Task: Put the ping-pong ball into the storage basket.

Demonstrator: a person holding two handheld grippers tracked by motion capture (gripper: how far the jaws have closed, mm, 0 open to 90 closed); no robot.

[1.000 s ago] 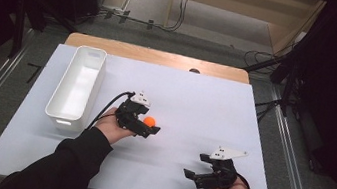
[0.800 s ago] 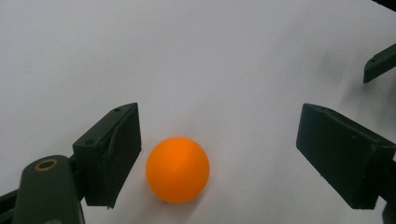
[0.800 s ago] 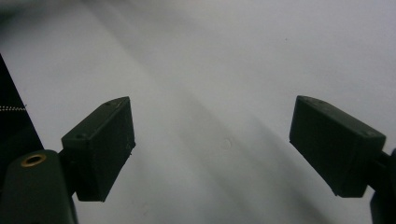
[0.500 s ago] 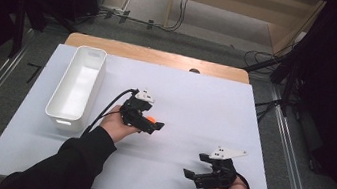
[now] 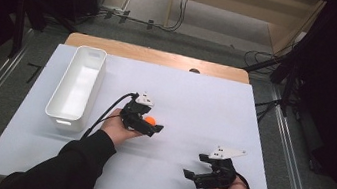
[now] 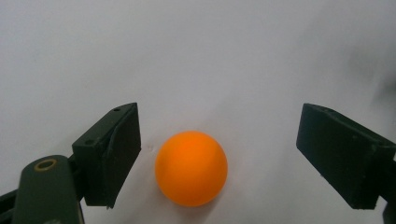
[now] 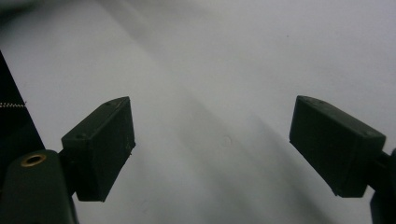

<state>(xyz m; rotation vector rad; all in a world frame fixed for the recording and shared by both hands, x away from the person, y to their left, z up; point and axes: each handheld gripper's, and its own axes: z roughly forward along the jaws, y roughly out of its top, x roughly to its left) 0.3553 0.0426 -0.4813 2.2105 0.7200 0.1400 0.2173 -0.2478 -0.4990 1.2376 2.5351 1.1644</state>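
White table spreads under both claws. Left claw has closed in around the orange ball, jaws spread, nearer its left jaw; a pinch looks due. Right claw rests agape, nothing between.

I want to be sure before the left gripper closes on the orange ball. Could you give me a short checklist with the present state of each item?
1. Orange ball lies between the jaws of the left gripper: ok.
2. Left jaws open wider than the ball: ok.
3. Ball centred in the gap: not ok, it sits nearer the jaw at the left of the left gripper view.
4. Nothing else between the jaws, only the white table: ok.
5. Right gripper apart from the ball, open and holding nothing: ok.
6. White bin has room for the ball: ok, it looks empty in the high view.
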